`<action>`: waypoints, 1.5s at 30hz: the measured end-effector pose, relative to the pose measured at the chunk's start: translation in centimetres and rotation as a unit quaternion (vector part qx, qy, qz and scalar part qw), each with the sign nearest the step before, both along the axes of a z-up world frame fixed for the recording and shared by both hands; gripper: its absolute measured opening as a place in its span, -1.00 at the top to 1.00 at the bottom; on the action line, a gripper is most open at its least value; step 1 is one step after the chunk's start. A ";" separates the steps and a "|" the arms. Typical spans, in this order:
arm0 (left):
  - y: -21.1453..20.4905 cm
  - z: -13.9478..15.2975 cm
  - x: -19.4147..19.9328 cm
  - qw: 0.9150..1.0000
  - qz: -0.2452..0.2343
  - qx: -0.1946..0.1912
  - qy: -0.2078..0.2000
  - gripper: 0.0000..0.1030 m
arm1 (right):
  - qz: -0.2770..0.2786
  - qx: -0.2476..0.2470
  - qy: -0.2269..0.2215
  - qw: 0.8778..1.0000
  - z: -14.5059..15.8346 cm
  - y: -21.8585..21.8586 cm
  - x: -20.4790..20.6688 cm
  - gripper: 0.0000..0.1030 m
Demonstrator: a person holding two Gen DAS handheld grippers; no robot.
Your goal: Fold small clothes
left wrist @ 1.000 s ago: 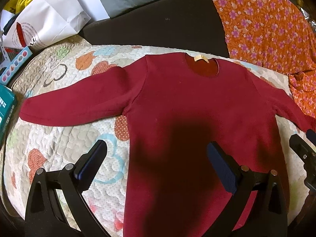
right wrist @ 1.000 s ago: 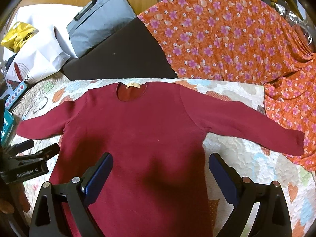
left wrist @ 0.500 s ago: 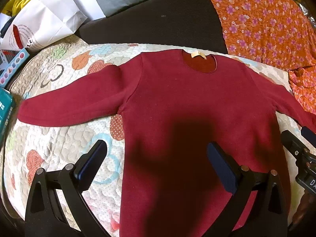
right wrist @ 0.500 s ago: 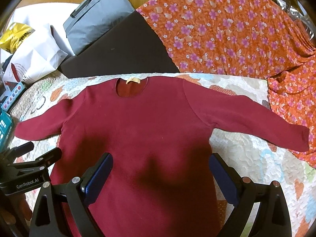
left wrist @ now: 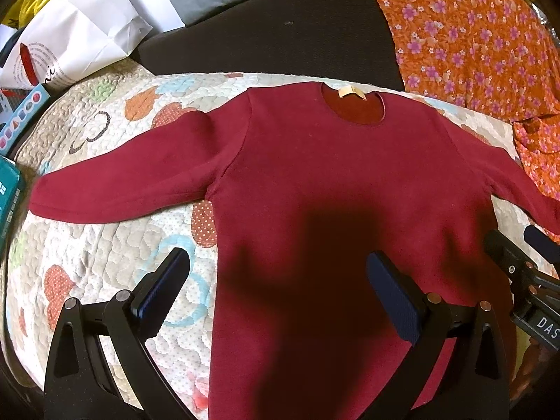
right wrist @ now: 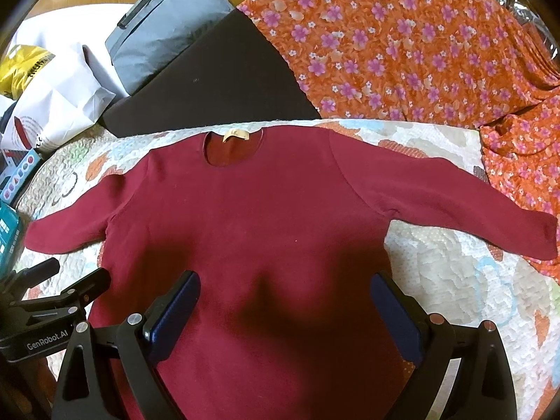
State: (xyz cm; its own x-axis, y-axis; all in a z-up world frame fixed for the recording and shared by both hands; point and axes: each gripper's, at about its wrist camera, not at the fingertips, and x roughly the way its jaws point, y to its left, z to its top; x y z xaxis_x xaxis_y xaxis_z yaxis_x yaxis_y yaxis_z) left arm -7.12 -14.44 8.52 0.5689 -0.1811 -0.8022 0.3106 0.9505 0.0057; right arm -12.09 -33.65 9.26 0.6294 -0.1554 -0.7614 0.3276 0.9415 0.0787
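Note:
A dark red long-sleeved top lies flat on a patterned quilt, neck away from me, both sleeves spread out. It also shows in the right wrist view. My left gripper is open and empty, hovering over the top's lower left body edge. My right gripper is open and empty over the lower body of the top. The right gripper also shows at the right edge of the left wrist view. The left gripper shows at the left edge of the right wrist view.
An orange flowered cloth lies at the back right, touching the right sleeve end. A dark cushion, a grey bag and a white paper bag sit behind. Boxes stand at the quilt's left edge.
Both grippers have drawn slightly nearer the top; it sits a little lower and larger in both views. The top has not moved and the jaws stay open.

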 end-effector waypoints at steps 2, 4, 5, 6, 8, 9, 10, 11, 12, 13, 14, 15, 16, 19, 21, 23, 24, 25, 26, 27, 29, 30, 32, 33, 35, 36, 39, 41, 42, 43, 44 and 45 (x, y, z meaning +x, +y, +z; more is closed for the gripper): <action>0.1 -0.1 0.1 1.000 0.002 0.000 0.002 -0.98 | 0.001 0.002 0.001 1.000 -0.1 0.0 0.1 -0.88; 0.2 -0.1 0.2 1.000 0.006 0.000 0.004 -0.98 | 0.002 0.003 0.002 1.000 -0.3 0.1 0.2 -0.88; 0.2 -0.2 0.3 1.000 0.007 0.000 0.005 -0.98 | 0.002 0.003 0.003 1.000 -0.4 0.2 0.3 -0.88; 0.2 -0.2 0.3 1.000 0.008 0.001 0.006 -0.98 | 0.003 0.003 0.004 1.000 -0.5 0.2 0.4 -0.88; 0.3 -0.3 0.5 1.000 0.011 0.000 0.008 -0.98 | 0.004 0.005 0.006 1.000 -0.7 0.4 0.6 -0.88; 0.3 -0.3 0.5 1.000 0.011 0.000 0.009 -0.98 | 0.005 0.006 0.006 1.000 -0.7 0.5 0.7 -0.88; 0.4 -0.3 0.6 1.000 0.012 0.000 0.011 -0.98 | 0.005 0.005 0.006 1.000 -0.8 0.6 0.8 -0.88; 0.4 -0.3 0.6 1.000 0.012 -0.001 0.013 -0.98 | 0.007 0.005 0.007 1.000 -0.9 0.8 0.9 -0.88; 0.5 -0.4 0.6 1.000 0.013 -0.002 0.015 -0.98 | 0.008 0.004 0.007 1.000 -0.9 0.8 1.0 -0.88; 0.6 -0.4 0.7 1.000 0.015 -0.004 0.018 -0.98 | 0.009 0.004 0.008 1.000 -1.0 1.0 1.1 -0.88; 0.9 -0.4 1.0 1.000 0.018 -0.008 0.024 -0.98 | 0.010 0.004 0.008 1.000 -1.0 1.1 1.2 -0.88; 1.3 -0.4 1.3 0.999 0.023 -0.012 0.031 -0.98 | 0.012 0.004 0.008 1.000 -1.1 1.2 1.4 -0.88; 1.7 -0.3 1.6 0.999 0.028 -0.017 0.036 -0.98 | 0.013 0.004 0.008 1.000 -1.2 1.3 1.6 -0.88; 4.1 -0.2 3.0 0.997 0.060 -0.028 0.045 -0.98 | 0.020 0.003 0.006 1.000 -1.4 1.7 2.4 -0.88; 6.3 -0.2 4.1 0.994 0.091 -0.024 0.051 -0.98 | 0.027 0.006 0.004 1.000 -1.7 2.0 3.2 -0.88; 9.0 -0.2 5.5 0.989 0.128 -0.031 0.064 -0.98 | 0.036 0.010 0.007 0.999 -2.2 2.5 4.1 -0.88; 10.4 -0.3 6.2 0.986 0.147 -0.037 0.071 -0.98 | 0.043 0.012 0.011 0.999 -2.5 2.8 4.6 -0.88; 12.1 -0.4 6.9 0.982 0.167 -0.050 0.079 -0.98 | 0.049 0.011 0.015 0.999 -2.7 3.2 5.0 -0.88; 14.5 -0.7 7.8 0.974 0.196 -0.072 0.092 -0.98 | 0.054 0.010 0.018 0.998 -2.9 3.6 5.4 -0.87; 15.9 -0.8 8.3 0.968 0.214 -0.085 0.100 -0.98 | 0.060 0.008 0.021 0.998 -3.1 4.0 5.7 -0.87; 20.3 -1.3 9.8 0.949 0.273 -0.114 0.113 -0.98 | 0.069 0.008 0.021 0.997 -3.4 4.5 6.0 -0.87; 22.3 -1.5 10.4 0.938 0.304 -0.125 0.112 -0.98 | 0.075 0.009 0.022 0.997 -3.5 4.8 6.1 -0.87; 25.8 -1.6 11.2 0.918 0.358 -0.140 0.099 -0.98 | 0.080 0.010 0.025 0.996 -3.8 5.1 6.3 -0.87; 27.9 -1.7 11.6 0.906 0.388 -0.147 0.086 -0.98 | 0.082 0.014 0.027 0.996 -3.8 5.2 6.4 -0.87; 30.9 -2.0 12.4 0.887 0.430 -0.153 0.064 -0.97 | 0.087 0.022 0.027 0.996 -3.9 5.3 6.5 -0.87; 31.6 -2.3 12.6 0.882 0.442 -0.154 0.060 -0.95 | 0.089 0.024 0.026 0.995 -3.9 5.4 6.5 -0.87; 33.7 -4.1 14.7 0.870 0.460 -0.161 0.067 -0.75 | 0.097 0.028 0.027 0.995 -4.0 5.9 6.8 -0.87; 33.5 -4.5 15.5 0.875 0.462 -0.138 0.047 -0.71 | 0.104 0.026 0.031 0.994 -4.1 6.3 6.9 -0.87; 33.1 -4.3 15.8 0.880 0.456 -0.132 0.031 -0.45 | 0.109 0.024 0.033 0.993 -4.2 6.5 7.0 -0.87; 32.7 -4.4 16.4 0.889 0.438 -0.132 0.026 -0.29 | 0.113 0.021 0.035 0.993 -4.2 6.6 7.0 -0.87; 32.6 -4.5 17.0 0.894 0.430 -0.126 0.028 -0.16 | 0.117 0.018 0.038 0.992 -4.3 6.8 7.1 -0.87; 32.4 -4.4 17.5 0.898 0.423 -0.120 0.025 0.09 | 0.119 0.015 0.040 0.992 -4.4 6.9 7.2 -0.87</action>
State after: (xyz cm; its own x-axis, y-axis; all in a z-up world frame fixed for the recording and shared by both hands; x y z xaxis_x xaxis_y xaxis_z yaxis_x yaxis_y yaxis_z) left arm 10.35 18.00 4.08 0.5486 0.1287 -0.8261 -0.5297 0.8179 -0.2244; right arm -4.92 -26.80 4.89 0.5828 0.0138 -0.8125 0.1034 0.9905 0.0910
